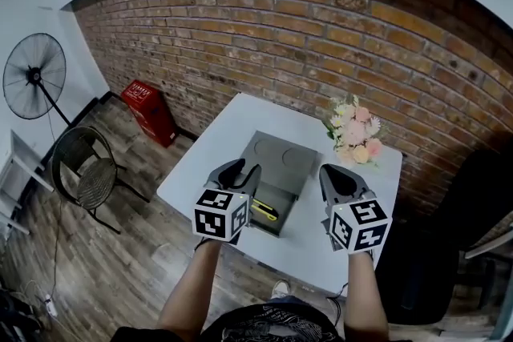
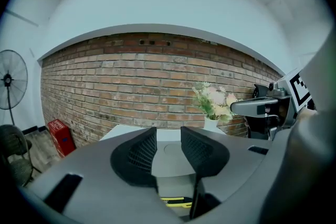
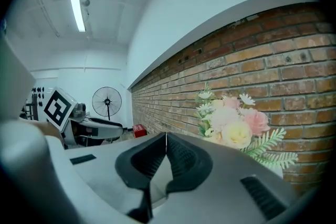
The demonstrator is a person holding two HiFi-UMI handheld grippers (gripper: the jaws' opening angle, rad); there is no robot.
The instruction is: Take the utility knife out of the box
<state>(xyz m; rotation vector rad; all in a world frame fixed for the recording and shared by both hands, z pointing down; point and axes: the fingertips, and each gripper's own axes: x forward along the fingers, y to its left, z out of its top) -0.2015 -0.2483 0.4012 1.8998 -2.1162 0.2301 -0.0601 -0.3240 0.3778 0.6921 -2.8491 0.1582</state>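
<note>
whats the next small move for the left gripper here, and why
Probably ease the left gripper down and forward onto the utility knife: its jaws stand apart, gripping nothing, and the yellow knife lies in the open box just beyond them. The right gripper is shut and empty.

the head camera looks steeply down from above onto the white worktop point(image 1: 232, 124), with the left gripper point(image 1: 243, 171) and right gripper point(image 1: 340, 174) close below it. each gripper camera sits right behind its own fingers point(image 2: 139, 155), looking nearly level across the worktop at the brick wall point(image 2: 131, 86). all three views share the flowers point(image 3: 231, 123), wall and fan point(image 3: 106, 101).
</note>
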